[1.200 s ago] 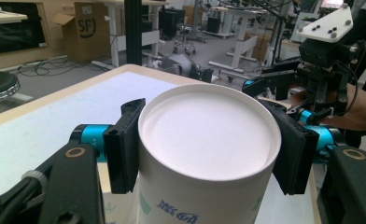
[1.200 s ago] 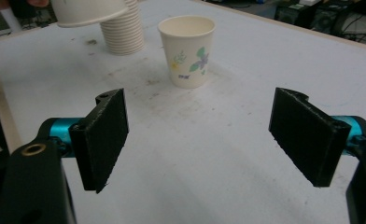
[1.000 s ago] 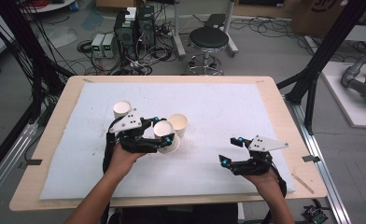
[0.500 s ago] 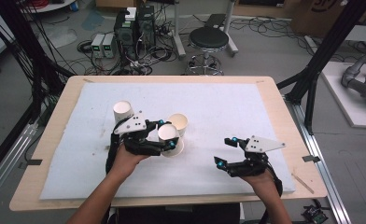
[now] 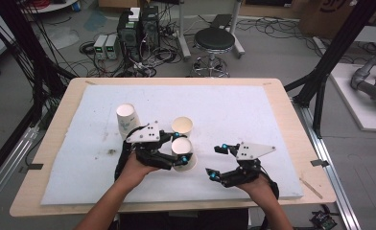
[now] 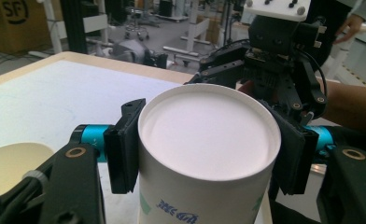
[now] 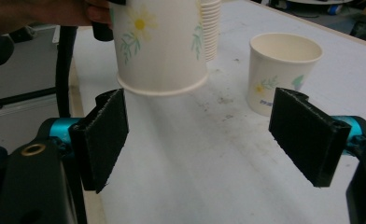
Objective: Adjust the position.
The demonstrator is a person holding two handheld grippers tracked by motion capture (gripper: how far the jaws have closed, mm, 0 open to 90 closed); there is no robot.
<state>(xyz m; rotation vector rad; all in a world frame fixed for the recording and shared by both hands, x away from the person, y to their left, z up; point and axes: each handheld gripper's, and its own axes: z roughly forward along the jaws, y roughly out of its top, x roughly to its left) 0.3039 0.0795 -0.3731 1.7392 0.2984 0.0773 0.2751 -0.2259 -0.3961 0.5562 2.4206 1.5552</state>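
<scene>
My left hand-held gripper (image 5: 179, 154) is clamped on a paper cup (image 6: 208, 154), one pad on each side of its wall just below the rim, and holds it clear of the surface (image 5: 253, 110), just in front of a second cup (image 5: 182, 127) standing mouth-up there. In the right gripper view the held cup hangs with its wider rim pointing down, more cups nested behind it. My right hand-held gripper (image 5: 217, 162) sits near it on the side away from the third cup (image 5: 127, 119), jaws wide apart and empty. I judge the cup very light, thin-walled and easily crushed or dented, so I would grip gently near the stiffer rolled rim, not mid-wall.
</scene>
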